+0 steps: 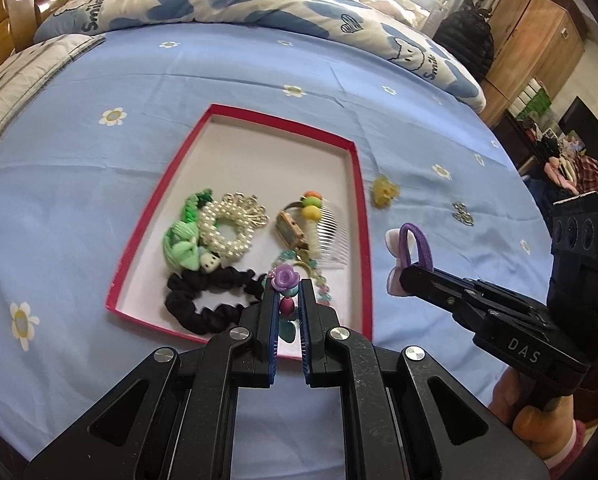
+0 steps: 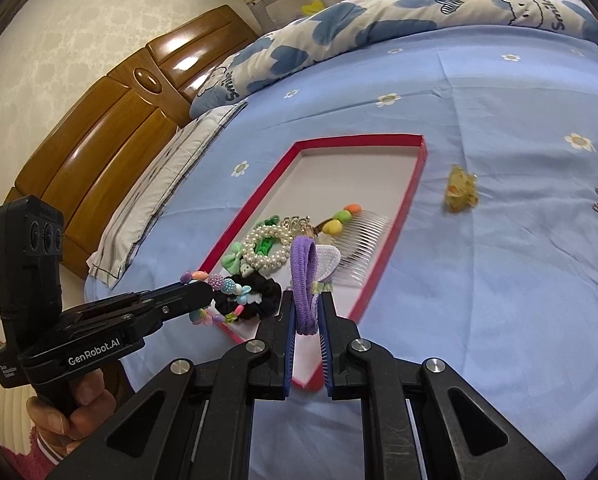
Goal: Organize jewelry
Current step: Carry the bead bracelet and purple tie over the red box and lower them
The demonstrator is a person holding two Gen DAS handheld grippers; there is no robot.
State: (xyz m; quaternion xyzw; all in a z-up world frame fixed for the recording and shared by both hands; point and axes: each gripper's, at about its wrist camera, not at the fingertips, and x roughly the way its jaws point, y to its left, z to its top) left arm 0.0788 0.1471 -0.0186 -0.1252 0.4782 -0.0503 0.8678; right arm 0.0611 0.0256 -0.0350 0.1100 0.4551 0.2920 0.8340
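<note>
A red-rimmed tray [image 1: 357,184] lies on the blue bedsheet and holds a green bow tie [image 1: 183,240], a pearl scrunchie [image 1: 227,232], a black scrunchie [image 1: 207,300], a clear comb [image 1: 331,236] and a small clip. My left gripper [image 1: 287,292] is shut on a colourful bead bracelet [image 1: 285,278] with a purple rose, held over the tray's near edge. My right gripper [image 2: 307,304] is shut on a purple hair tie [image 2: 305,272] with a pale bow, beside the tray's right side; it also shows in the left wrist view [image 1: 415,248].
A yellow clip [image 1: 385,190] and a silver rhinestone piece [image 1: 463,213] lie on the sheet right of the tray. A patterned duvet [image 1: 259,0] is bunched at the far side. A wooden headboard [image 2: 111,120] and pillow [image 2: 167,176] lie to the left.
</note>
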